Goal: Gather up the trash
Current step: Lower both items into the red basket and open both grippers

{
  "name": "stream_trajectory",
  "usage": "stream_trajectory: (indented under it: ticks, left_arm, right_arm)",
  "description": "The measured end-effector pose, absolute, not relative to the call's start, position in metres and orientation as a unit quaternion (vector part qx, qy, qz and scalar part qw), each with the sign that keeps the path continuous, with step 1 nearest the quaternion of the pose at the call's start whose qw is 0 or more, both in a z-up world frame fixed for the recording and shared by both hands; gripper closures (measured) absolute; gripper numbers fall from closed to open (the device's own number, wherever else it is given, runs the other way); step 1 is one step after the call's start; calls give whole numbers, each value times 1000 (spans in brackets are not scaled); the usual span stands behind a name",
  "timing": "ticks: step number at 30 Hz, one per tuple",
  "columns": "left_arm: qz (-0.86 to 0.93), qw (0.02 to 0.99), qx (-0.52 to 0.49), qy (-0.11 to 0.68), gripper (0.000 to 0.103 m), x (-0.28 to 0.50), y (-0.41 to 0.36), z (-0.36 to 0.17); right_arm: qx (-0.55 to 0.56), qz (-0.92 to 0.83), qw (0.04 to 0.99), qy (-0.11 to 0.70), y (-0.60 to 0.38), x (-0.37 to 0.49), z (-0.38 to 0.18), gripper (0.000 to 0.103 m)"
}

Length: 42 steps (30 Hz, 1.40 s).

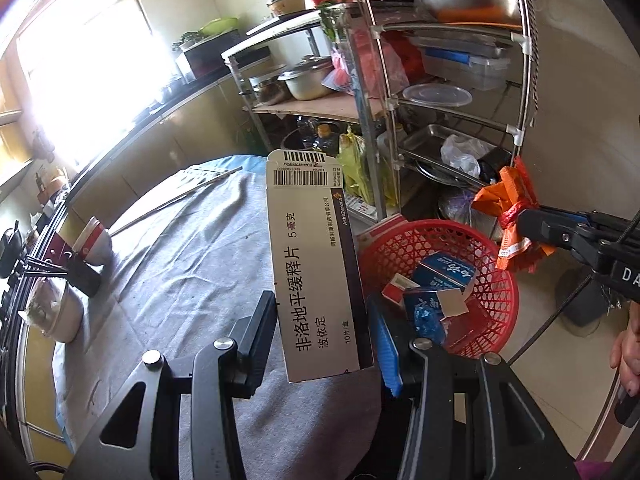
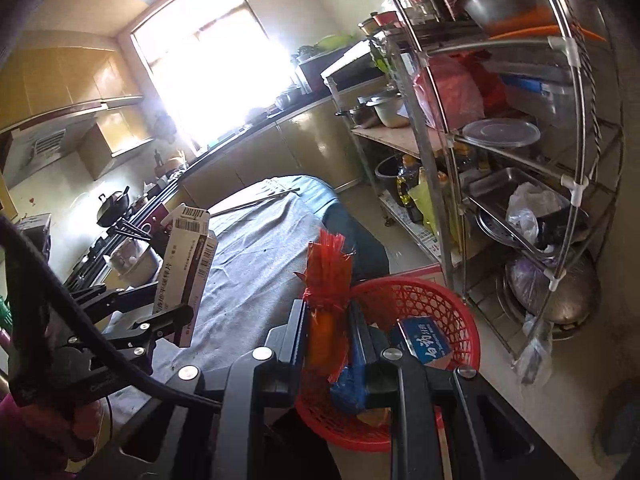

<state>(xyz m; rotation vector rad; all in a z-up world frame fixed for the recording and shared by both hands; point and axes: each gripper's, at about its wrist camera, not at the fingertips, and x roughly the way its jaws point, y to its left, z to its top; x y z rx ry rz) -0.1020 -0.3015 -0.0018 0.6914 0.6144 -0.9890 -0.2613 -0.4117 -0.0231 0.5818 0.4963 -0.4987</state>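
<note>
Left tongs (image 1: 320, 340) grasp a white box (image 1: 316, 272) beside the red basket (image 1: 492, 280); right tongs (image 2: 330, 320) clench an orange wrapper (image 2: 326, 280) above it.

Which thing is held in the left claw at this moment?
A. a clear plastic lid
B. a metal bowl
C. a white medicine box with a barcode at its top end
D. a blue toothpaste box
C: the left claw is closed on the white medicine box, which stands upright between its fingers beside the red basket; the blue box lies inside that basket.
</note>
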Motion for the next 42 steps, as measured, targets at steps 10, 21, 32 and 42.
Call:
stream_trajectory:
  ticks: [10, 21, 32, 42]
  left_arm:
    - [-471, 758, 342, 295, 55, -114, -316, -19]
    - [-485, 731, 349, 329, 55, -113, -324, -40]
    - [-500, 704, 351, 361, 55, -112, -335, -61]
    - [-513, 684, 342, 388, 55, -105, -347, -73]
  right_arm:
    - [321, -247, 882, 240, -427, -269, -38, 81]
    - [329, -245, 876, 253, -428, -264, -49, 81]
    - [340, -252, 865, 268, -436, -261, -67, 81]
    - [349, -258, 857, 277, -444, -259, -79, 81]
